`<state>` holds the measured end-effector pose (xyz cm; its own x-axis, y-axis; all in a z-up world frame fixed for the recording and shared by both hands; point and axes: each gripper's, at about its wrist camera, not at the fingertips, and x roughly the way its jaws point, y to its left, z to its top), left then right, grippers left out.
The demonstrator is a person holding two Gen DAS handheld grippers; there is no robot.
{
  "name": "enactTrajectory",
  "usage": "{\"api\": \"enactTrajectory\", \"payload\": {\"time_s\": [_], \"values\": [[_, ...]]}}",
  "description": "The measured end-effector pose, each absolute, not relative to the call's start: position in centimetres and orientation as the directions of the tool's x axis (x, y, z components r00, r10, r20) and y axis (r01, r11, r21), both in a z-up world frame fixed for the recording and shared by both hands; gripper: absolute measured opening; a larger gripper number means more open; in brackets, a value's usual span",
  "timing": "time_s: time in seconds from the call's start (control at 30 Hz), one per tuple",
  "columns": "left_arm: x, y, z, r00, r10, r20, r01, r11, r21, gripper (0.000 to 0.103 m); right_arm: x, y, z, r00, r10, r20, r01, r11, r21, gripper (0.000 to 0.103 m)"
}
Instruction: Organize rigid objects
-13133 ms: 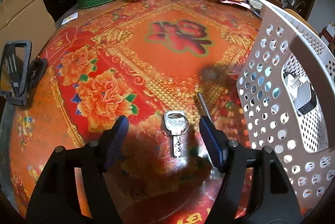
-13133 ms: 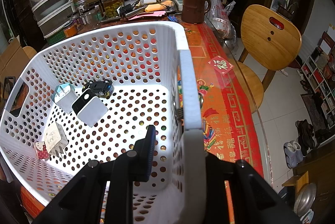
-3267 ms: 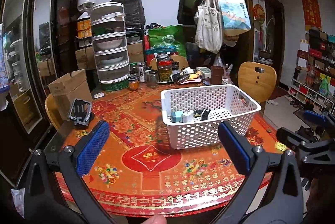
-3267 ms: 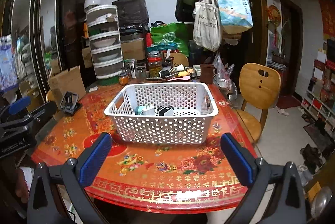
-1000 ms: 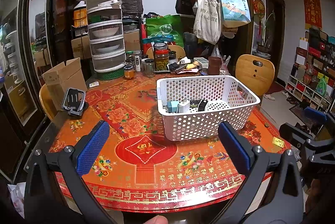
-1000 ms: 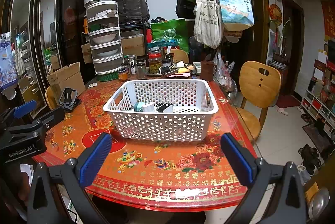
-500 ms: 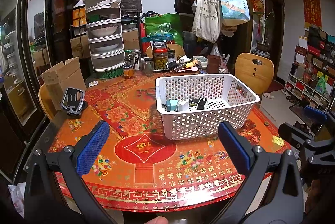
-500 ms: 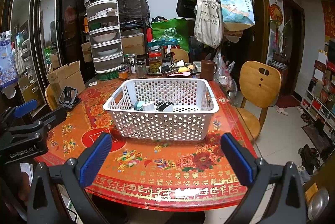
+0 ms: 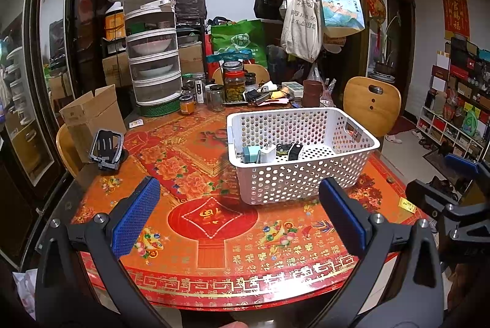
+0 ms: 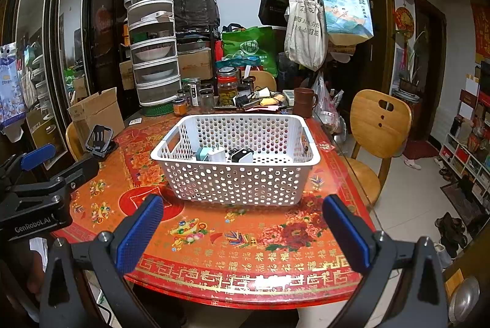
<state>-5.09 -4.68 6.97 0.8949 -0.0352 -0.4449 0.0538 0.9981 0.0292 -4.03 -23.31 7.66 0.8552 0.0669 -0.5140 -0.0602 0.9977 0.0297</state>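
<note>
A white perforated basket (image 9: 306,184) stands on the red patterned table (image 9: 214,224); it also shows in the right wrist view (image 10: 239,184). Inside lie several small items: a teal-and-white charger (image 9: 251,154), a white plug (image 10: 216,156) and a black-and-white block (image 10: 242,156). My left gripper (image 9: 239,217) is open and empty, held back off the table's near edge. My right gripper (image 10: 242,230) is open and empty, also back from the table. Each gripper shows at the side of the other's view.
A black phone stand (image 9: 105,148) sits at the table's left edge by a cardboard box (image 9: 92,116). Jars (image 9: 234,81), a stacked food cover (image 9: 151,52) and a brown mug (image 9: 312,93) crowd the far side. A wooden chair (image 10: 378,129) stands to the right.
Since 13 s ago the key has left the table, and both grippers have pulled back from the basket. Over the last second hardly anything moves.
</note>
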Motion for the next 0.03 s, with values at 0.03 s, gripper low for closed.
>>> {"api": "enactTrajectory", "payload": {"time_s": [0.03], "values": [[-5.08,-4.65,6.92,0.895,-0.034,-0.445,0.052,0.998,0.03,0.102,-4.04,-23.28,7.57,0.854,0.067,-0.515,-0.06,0.998,0.029,0.103]]}}
